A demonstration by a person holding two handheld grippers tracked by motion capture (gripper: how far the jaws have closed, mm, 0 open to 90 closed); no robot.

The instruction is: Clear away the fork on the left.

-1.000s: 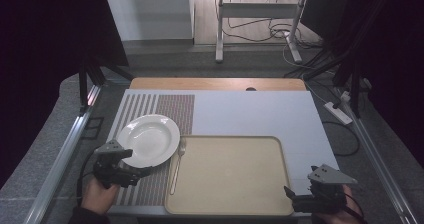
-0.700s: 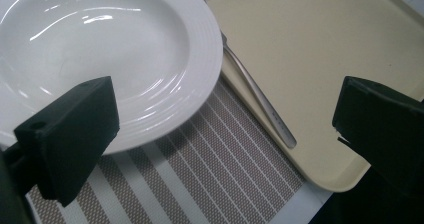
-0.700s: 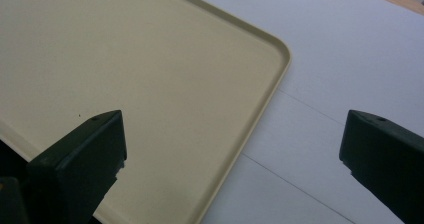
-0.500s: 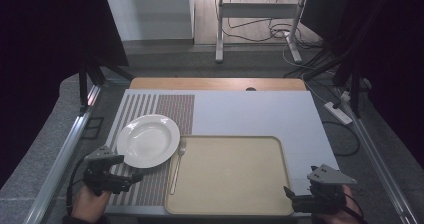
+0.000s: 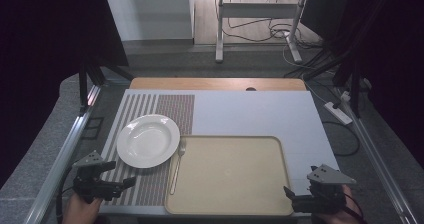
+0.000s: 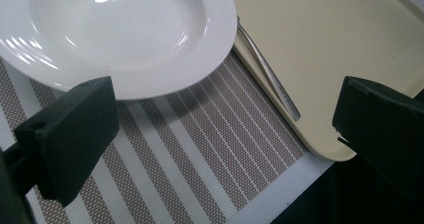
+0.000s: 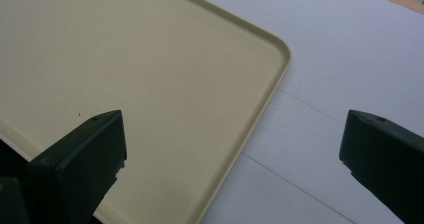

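Just ahead of the left claw (image 5: 131, 182), whose jaws stood wide and empty, lay the round white ceramic plate (image 5: 148, 140) on a striped brown woven placemat (image 5: 145, 184). The right claw (image 5: 290, 196), likewise released, hovered at the near right corner of the flat beige plastic tray (image 5: 230, 174) on the counter (image 5: 250, 111).

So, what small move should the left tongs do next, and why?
Probably ease the left tongs forward toward the plate. Their jaws stand open and empty over the striped mat, the plate's near rim lies just ahead of them, and nothing is held yet.
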